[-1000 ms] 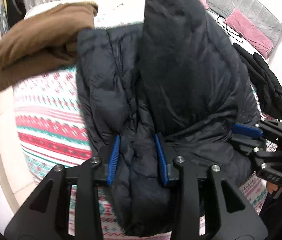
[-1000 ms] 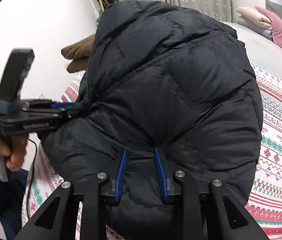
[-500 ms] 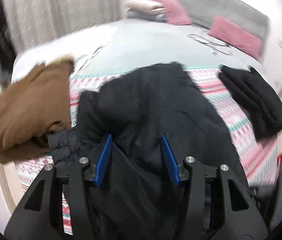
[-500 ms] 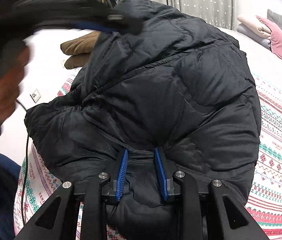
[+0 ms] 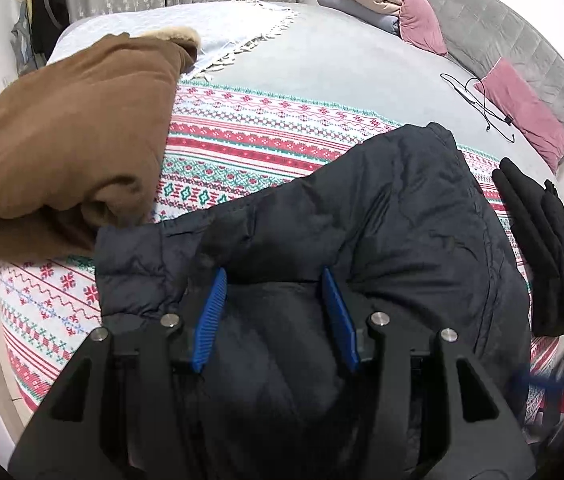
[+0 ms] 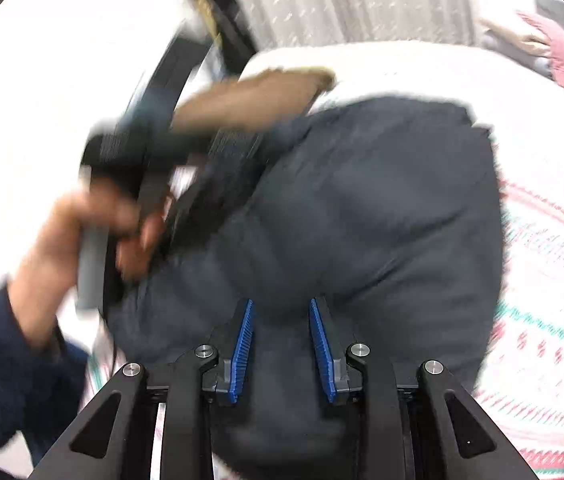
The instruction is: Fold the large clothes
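Note:
A dark navy puffer jacket (image 5: 381, 220) lies folded on the patterned blanket (image 5: 242, 140) at the bed's near edge. My left gripper (image 5: 274, 312) is open over the jacket's near part, its blue pads apart with nothing pinched. In the blurred right wrist view the jacket (image 6: 361, 208) fills the middle. My right gripper (image 6: 280, 340) has its blue pads (image 6: 242, 344) apart with jacket fabric bulging between them; whether they grip it is unclear. The left gripper and the hand holding it (image 6: 122, 216) show blurred at the left of that view.
A folded brown coat (image 5: 62, 152) lies at the left on the blanket. A folded black garment (image 5: 541, 248) lies at the right edge. Pink pillows (image 5: 521, 112), a grey headboard and a black cable (image 5: 477, 100) are at the far end. Curtains hang behind.
The left gripper let go of the jacket, opened wide and swung up over it. The raised jacket part came down flat. The right gripper's jaws have widened and its view is now blurred by motion.

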Demonstrator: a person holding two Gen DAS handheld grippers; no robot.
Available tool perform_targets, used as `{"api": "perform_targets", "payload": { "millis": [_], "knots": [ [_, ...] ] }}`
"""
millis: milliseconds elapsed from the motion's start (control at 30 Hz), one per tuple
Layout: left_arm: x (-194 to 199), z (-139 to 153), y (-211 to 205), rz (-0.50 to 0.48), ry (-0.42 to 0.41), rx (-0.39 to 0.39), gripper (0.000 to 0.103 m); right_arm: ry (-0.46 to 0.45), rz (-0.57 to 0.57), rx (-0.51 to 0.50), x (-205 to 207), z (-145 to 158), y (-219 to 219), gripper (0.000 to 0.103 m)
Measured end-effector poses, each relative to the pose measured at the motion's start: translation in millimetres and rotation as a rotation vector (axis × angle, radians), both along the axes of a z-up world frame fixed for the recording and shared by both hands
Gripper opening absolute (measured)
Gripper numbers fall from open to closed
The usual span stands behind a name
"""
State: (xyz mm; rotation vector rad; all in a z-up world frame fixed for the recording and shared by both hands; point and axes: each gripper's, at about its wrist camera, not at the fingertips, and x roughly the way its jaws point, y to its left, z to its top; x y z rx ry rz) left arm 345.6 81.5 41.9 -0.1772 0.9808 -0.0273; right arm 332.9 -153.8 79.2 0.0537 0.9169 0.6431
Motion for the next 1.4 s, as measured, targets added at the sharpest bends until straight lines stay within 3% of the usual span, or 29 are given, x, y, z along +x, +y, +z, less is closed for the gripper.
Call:
{"api": "perform_targets", "payload": {
  "millis": [133,300,533,600,800,900,967,1067,1167,1333,1400],
  "knots": [
    [3,-1,-1,-0.007,0.006,0.000,0.053,0.045,-0.100,0.076,58,8,-22,0.030],
    [5,-5,-3,-0.018,0.018,0.013,0.053,0.156,-0.204,0.069,127,-19,-32,0.030],
    [13,-13,-5,-0.014,0.025,0.033,0.053,0.287,-0.214,-0.078,204,-75,-9,0.030],
    [15,-15,-9,-0.012,0.022,0.054,0.053,0.329,-0.218,-0.093,217,-96,-13,0.036],
    [18,-17,-15,-0.022,0.030,0.079,0.053,0.293,-0.198,-0.140,218,-110,-5,0.035],
    [16,-17,-14,-0.031,0.032,0.078,0.053,0.238,-0.193,-0.224,218,-102,8,0.036],
    [13,-16,-12,-0.038,0.033,0.073,0.053,0.217,-0.196,-0.236,214,-85,11,0.036],
    [12,-16,-8,-0.041,0.037,0.053,0.053,0.170,-0.151,-0.091,189,-44,9,0.036],
    [12,-16,-8,-0.040,0.038,0.055,0.053,0.113,-0.060,-0.132,148,-23,31,0.036],
    [12,-17,-9,-0.033,0.041,0.056,0.053,0.114,-0.030,-0.276,108,-52,58,0.036],
    [11,-18,-12,-0.040,0.043,0.077,0.053,0.164,-0.035,-0.260,115,-81,61,0.036]
  ]
}}
